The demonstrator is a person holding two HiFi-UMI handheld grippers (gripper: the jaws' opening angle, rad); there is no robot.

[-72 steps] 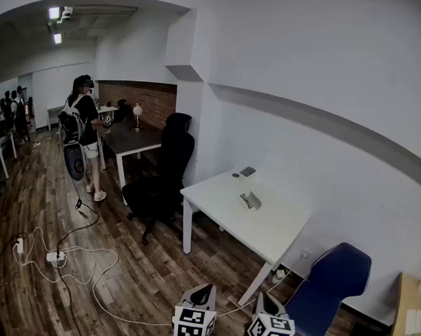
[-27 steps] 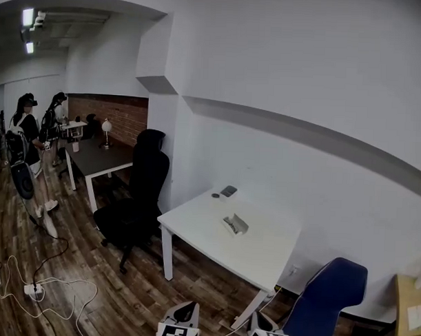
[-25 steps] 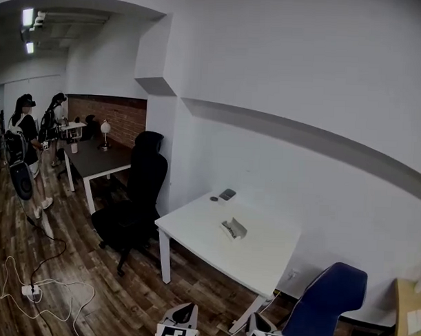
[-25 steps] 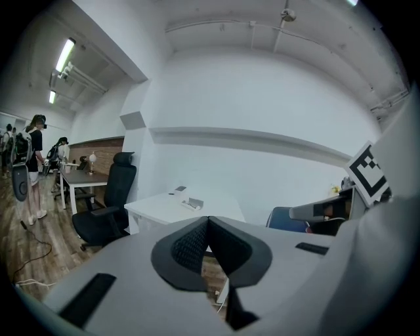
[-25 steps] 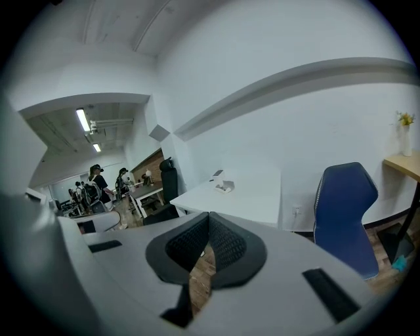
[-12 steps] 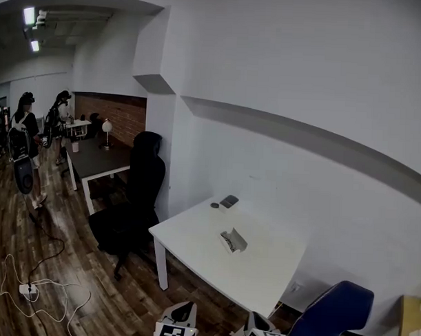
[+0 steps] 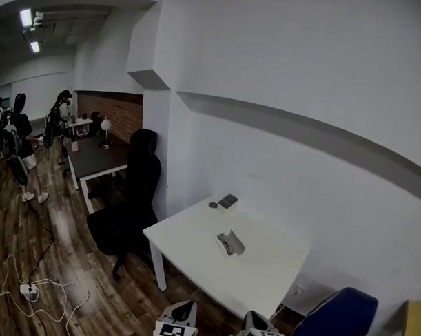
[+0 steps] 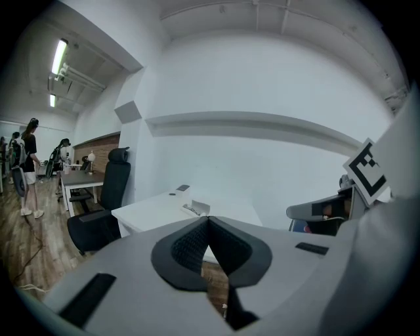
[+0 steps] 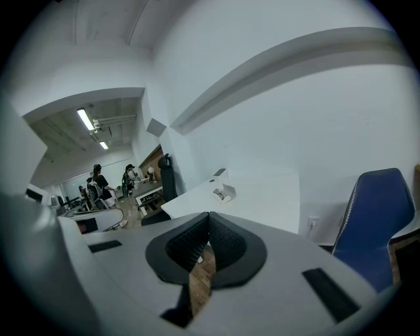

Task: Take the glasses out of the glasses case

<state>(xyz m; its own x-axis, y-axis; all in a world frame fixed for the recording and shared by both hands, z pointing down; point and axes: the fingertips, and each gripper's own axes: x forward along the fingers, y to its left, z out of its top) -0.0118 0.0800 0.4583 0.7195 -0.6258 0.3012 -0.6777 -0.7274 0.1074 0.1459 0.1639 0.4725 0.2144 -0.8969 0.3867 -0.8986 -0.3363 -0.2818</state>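
Note:
The glasses case (image 7: pixel 230 244) lies open in the middle of a white table (image 7: pixel 194 246), with a dark shape inside that looks like the glasses. It also shows small and far off in the left gripper view, as the case (image 8: pixel 195 209), and in the right gripper view, as the case (image 9: pixel 224 192). My left gripper (image 7: pixel 181 313) and right gripper (image 7: pixel 255 322) hang low at the bottom edge of the head view, well short of the table. The left gripper (image 8: pixel 209 219) is shut and holds nothing. So is the right gripper (image 9: pixel 209 215).
A dark flat item (image 7: pixel 228 200) and a small round one (image 7: pixel 213 205) sit at the table's far corner. A black office chair (image 7: pixel 130 206) stands left of the table, a blue chair (image 7: pixel 333 320) right. Cables (image 7: pixel 27 288) lie on the wooden floor. People (image 7: pixel 21 147) stand far left.
The head view has drawn closer to the white table, so the case looks larger and more central. The people at far left have walked further away. Both grippers stay shut and low.

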